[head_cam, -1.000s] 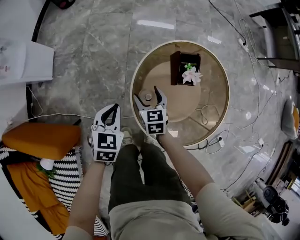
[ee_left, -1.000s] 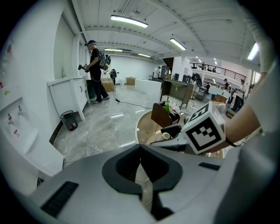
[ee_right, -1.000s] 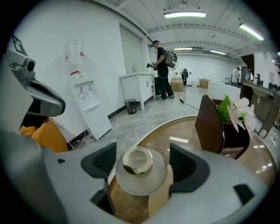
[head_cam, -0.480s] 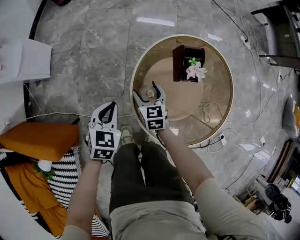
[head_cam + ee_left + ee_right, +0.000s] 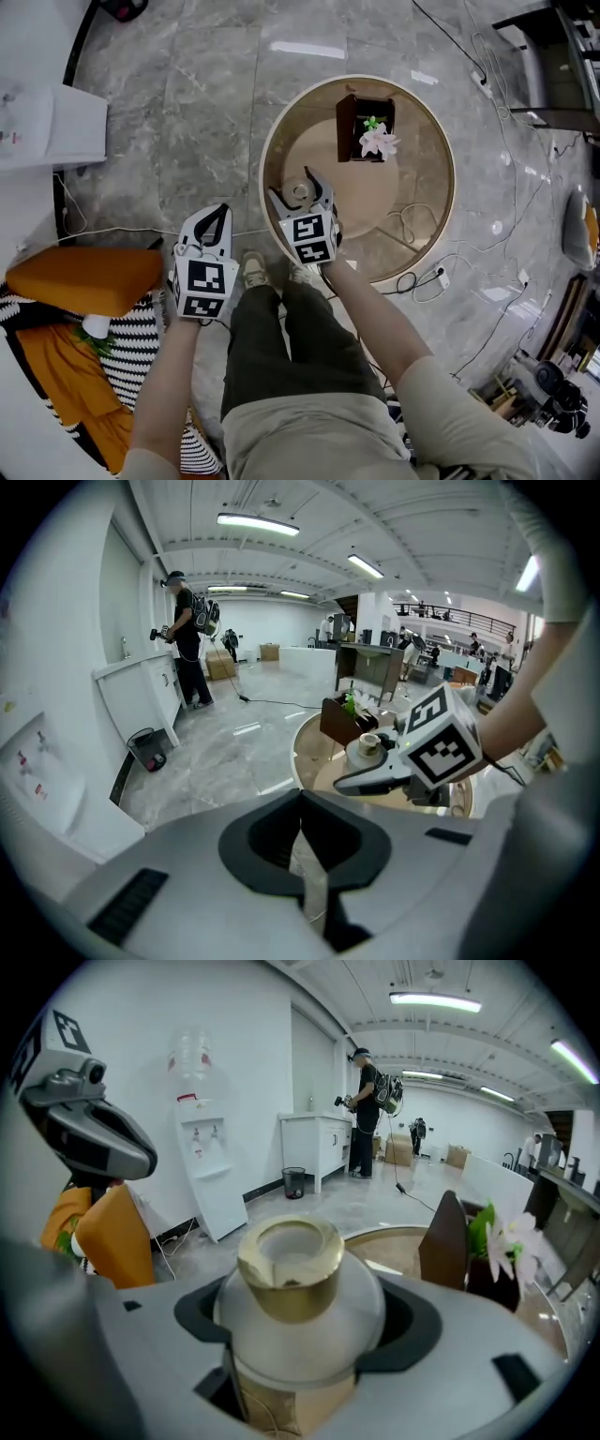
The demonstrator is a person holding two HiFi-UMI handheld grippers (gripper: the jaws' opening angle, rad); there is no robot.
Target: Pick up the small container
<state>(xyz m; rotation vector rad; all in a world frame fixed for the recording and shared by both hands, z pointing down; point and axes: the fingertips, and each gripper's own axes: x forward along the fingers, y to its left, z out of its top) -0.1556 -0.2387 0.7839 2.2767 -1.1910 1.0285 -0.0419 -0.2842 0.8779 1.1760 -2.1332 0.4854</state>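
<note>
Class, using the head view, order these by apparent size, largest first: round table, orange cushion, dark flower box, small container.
1. round table
2. orange cushion
3. dark flower box
4. small container
The differences are plain; no two look alike.

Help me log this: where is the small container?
The small container sits between the jaws of the right gripper, at the near left edge of the round table in head view.

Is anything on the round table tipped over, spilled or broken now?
Nothing stands out. The small container sits upright between the jaws of the right gripper; the flower box stands upright farther back on the round table. No spill shows.
</note>
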